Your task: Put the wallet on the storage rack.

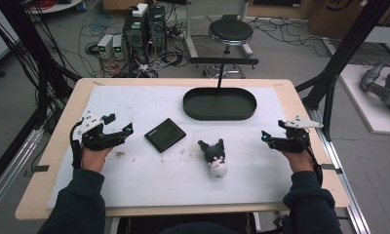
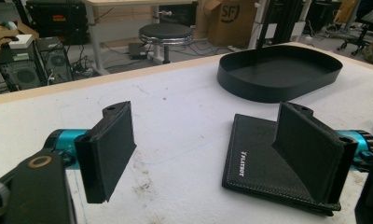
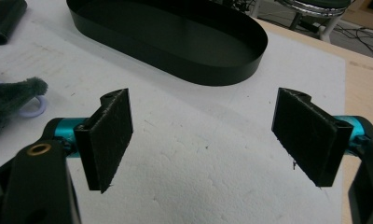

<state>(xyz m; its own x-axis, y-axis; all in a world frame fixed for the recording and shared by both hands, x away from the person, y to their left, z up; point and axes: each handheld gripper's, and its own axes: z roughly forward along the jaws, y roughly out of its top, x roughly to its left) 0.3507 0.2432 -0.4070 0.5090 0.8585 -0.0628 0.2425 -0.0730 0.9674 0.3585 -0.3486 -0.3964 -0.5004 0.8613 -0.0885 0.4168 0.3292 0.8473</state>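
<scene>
The wallet lies flat on the white mat, near the middle of the table. The black tray sits behind it, a little to the right, and is well apart from it. The plush toy lies on the mat to the right of the wallet.

The left gripper sits just left of the wallet, with its jaws spread wide and holding nothing. In the left gripper view, the wallet already lies by the right-hand jaw. The likely step is to grab the wallet. To do that well, the person should slide the gripper forward until one edge sits between the pads, then tip low, since the wallet is thin and flat. A slow squeeze would stop it from skidding away.

The right gripper rests right of the toy, jaws also spread and empty. It could take the toy next.
</scene>
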